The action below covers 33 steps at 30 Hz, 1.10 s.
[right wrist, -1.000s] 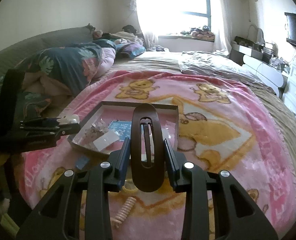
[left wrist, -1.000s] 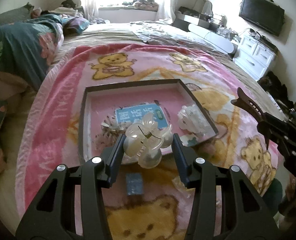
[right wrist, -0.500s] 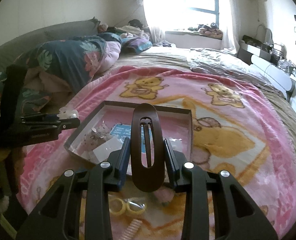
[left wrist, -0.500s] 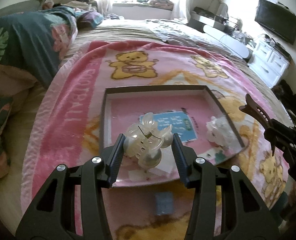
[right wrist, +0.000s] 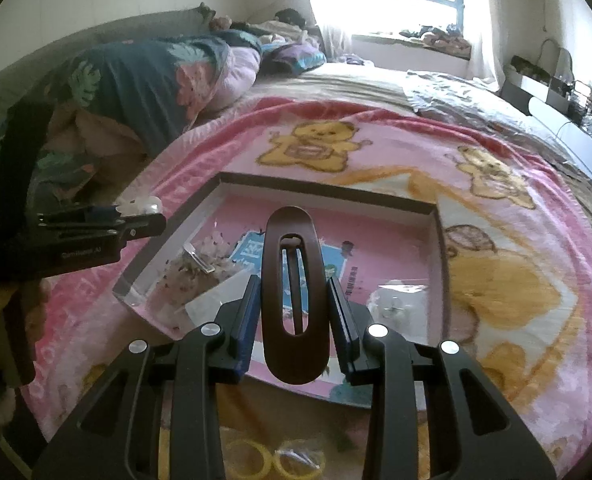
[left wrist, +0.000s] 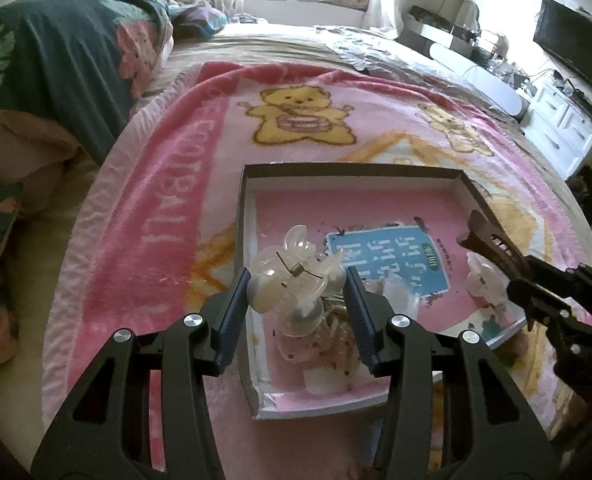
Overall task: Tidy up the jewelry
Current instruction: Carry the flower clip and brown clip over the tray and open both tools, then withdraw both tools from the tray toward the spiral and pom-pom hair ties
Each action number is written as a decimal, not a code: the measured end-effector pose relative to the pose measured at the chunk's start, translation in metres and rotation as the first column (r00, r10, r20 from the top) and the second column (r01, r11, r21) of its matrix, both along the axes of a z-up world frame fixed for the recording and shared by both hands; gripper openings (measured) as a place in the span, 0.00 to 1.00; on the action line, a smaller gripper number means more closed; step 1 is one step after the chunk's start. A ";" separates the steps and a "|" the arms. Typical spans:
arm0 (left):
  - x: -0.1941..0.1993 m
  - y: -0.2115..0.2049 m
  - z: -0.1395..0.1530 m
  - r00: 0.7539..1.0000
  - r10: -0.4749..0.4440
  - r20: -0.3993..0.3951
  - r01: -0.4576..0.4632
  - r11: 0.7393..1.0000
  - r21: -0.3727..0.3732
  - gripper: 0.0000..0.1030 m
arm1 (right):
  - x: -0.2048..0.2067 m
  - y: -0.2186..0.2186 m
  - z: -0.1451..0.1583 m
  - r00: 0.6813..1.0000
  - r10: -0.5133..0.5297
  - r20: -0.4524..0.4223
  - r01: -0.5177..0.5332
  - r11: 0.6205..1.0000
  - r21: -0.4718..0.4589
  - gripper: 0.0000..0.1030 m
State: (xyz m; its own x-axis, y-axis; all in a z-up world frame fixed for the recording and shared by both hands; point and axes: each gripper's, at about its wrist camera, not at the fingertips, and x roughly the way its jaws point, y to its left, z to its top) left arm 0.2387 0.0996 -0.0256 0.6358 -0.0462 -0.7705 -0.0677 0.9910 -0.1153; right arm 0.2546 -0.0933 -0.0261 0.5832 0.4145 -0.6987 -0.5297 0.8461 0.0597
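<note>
The left hand-held gripper (left wrist: 297, 280) is clamped on a translucent flower-shaped claw clip (left wrist: 294, 276); the right hand-held gripper (right wrist: 294, 304) is clamped on a glossy brown oval barrette (right wrist: 296, 300), both over the pink-lined tray (left wrist: 351, 171).

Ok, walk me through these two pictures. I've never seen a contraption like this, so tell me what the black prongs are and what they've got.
No robot here: a person carries a hand-held gripper in each hand, and a camera on each looks forward along its two black fingers.

The left gripper, seen from its own camera, is shut on a clear claw hair clip. The right gripper, seen from its own, is shut on a brown oval hair clip. Each gripper also shows at the edge of the other's picture.

Below both lies a shallow pink-lined tray on a pink teddy-bear blanket spread over a bed. The tray already holds more clear clips and a blue card.
</note>
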 end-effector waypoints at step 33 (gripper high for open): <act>0.015 -0.015 -0.015 0.999 -0.032 -0.016 0.032 0.999 -0.005 0.38 | 0.002 -0.004 -0.025 0.996 -0.023 -0.083 0.025 0.999 0.025 0.68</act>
